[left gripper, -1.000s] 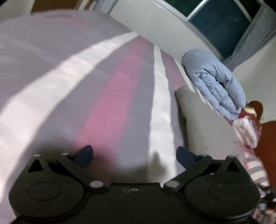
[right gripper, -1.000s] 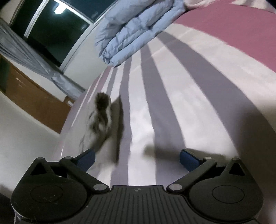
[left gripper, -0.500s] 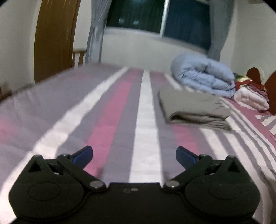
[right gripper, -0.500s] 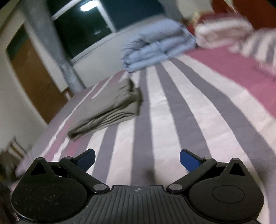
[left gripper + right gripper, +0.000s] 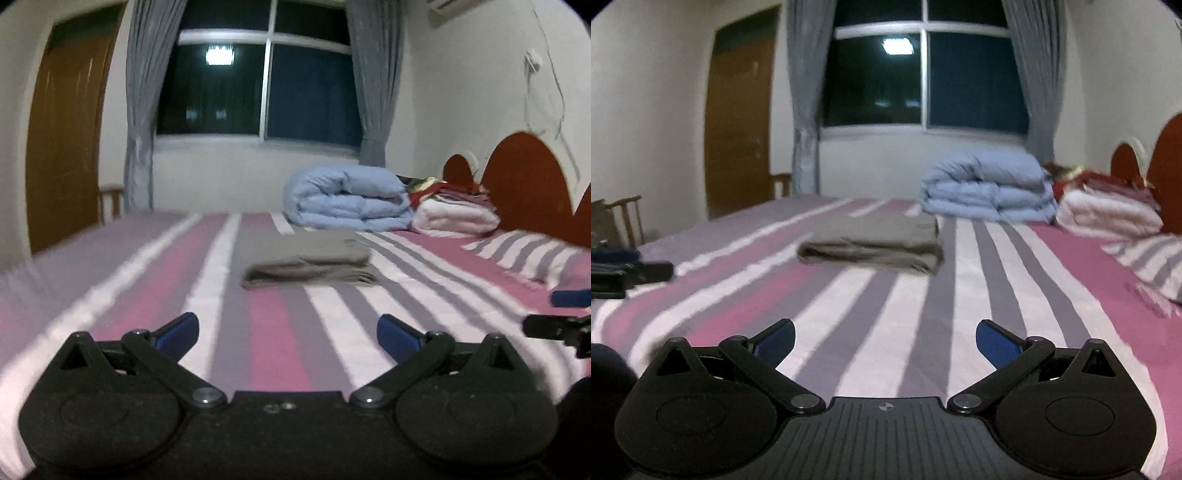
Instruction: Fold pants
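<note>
The grey pants lie folded into a flat stack on the striped bed, also seen in the right wrist view. My left gripper is open and empty, held back from the pants near the bed's front. My right gripper is open and empty, also well short of the pants. Part of the right gripper shows at the right edge of the left wrist view, and part of the left gripper shows at the left edge of the right wrist view.
A folded light blue duvet and white and red bedding lie at the bed's far side. A striped pillow and a brown headboard are on the right. A wooden door and a chair stand left.
Both grippers have pulled back and levelled out, away from the bed surface. The folded pants now lie farther off in both views. Both grippers stayed open.
</note>
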`<state>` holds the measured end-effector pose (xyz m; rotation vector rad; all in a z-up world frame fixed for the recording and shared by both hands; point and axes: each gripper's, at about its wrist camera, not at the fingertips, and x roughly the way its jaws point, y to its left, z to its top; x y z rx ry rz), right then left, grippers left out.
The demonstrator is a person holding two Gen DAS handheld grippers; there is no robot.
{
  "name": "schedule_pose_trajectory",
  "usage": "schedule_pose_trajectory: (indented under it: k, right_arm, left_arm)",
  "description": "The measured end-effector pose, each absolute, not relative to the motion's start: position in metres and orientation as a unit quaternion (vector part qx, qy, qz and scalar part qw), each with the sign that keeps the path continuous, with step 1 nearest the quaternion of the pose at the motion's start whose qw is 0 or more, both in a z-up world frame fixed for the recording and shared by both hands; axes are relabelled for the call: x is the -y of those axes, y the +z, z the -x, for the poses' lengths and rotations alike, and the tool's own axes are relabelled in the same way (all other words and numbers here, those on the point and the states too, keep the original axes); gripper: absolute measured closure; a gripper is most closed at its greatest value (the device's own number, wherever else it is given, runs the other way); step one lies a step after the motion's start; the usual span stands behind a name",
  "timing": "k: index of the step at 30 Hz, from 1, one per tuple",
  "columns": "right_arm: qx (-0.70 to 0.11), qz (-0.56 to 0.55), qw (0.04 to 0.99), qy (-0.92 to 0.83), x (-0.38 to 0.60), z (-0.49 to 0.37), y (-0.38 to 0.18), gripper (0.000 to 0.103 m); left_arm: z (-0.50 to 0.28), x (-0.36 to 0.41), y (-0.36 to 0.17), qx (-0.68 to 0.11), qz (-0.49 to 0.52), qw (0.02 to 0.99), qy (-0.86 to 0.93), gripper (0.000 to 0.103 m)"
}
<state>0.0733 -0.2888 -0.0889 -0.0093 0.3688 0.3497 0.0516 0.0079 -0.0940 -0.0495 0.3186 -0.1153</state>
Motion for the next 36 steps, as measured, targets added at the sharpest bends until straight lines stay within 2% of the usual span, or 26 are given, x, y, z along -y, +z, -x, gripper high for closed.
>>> schedule_pose_trajectory:
  k: [3,12,20,36]
  right_arm:
    - [-0.193,-0.038,0.965,0.176,0.289,-0.067,-0.09,0.0]
    - [-0.215,-0.065,0.966,0.128,0.293,-0.085,-0.105,0.0]
    - [-0.196,-0.019,0.969,0.15,0.278,-0.075,-0.105,0.0]
    - [-0.198,-0.021,0.969,0.148,0.283,-0.076,-0.106,0.0]
  left_arm:
    - [-0.047,0.003,-0.102,-0.165,0.025,0.984,-0.06,0.006]
    - [-0.052,0.006,-0.118,-0.183,0.02,0.981,-0.061,0.006]
    - [-0.047,0.002,-0.115,-0.169,0.029,0.983,-0.058,0.006]
    - [-0.043,0.002,-0.115,-0.167,0.026,0.984,-0.06,0.006]
